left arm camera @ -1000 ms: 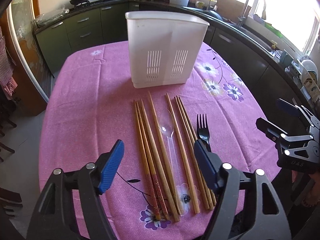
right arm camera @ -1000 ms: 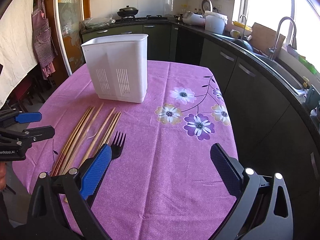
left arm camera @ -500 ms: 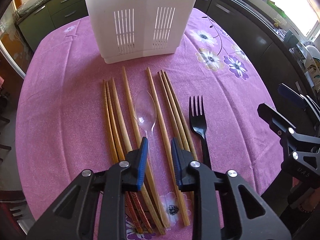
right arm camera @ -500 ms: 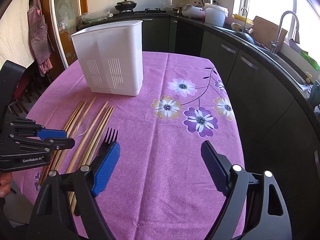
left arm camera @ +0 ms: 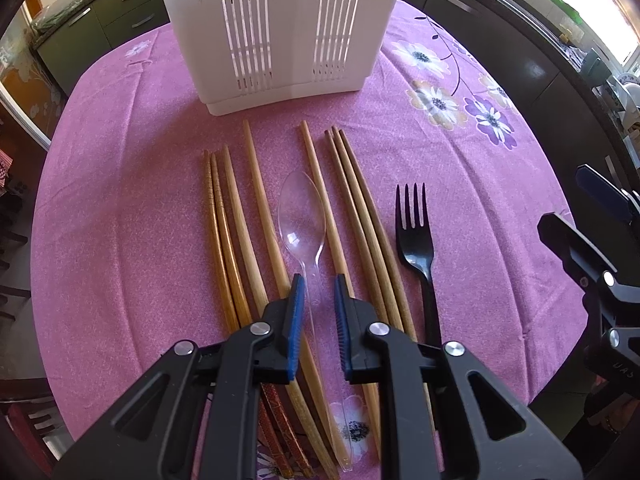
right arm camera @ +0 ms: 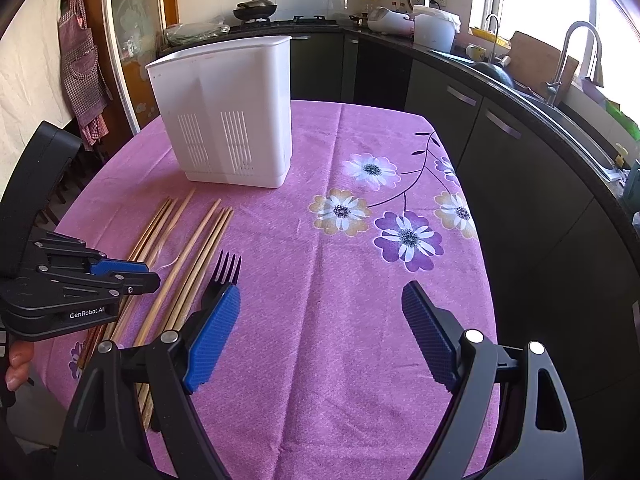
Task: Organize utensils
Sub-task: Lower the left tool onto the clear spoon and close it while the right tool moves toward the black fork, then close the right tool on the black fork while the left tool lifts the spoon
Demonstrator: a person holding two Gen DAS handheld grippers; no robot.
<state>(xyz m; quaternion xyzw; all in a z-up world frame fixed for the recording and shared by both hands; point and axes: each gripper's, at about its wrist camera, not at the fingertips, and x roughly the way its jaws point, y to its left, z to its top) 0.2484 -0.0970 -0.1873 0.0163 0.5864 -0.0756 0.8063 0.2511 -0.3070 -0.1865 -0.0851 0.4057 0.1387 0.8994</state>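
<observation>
8 wooden chopsticks (left arm camera: 256,216), 1 clear plastic spoon (left arm camera: 301,220), 1 black fork (left arm camera: 416,240), 1 white utensil holder (left arm camera: 280,28).

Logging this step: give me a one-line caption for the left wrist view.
Left tongs narrowed around the clear spoon's handle, among chopsticks, before the white holder.

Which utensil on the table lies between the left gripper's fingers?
The clear plastic spoon: its handle runs between the left gripper fingers; the chopsticks and black fork lie outside.
</observation>
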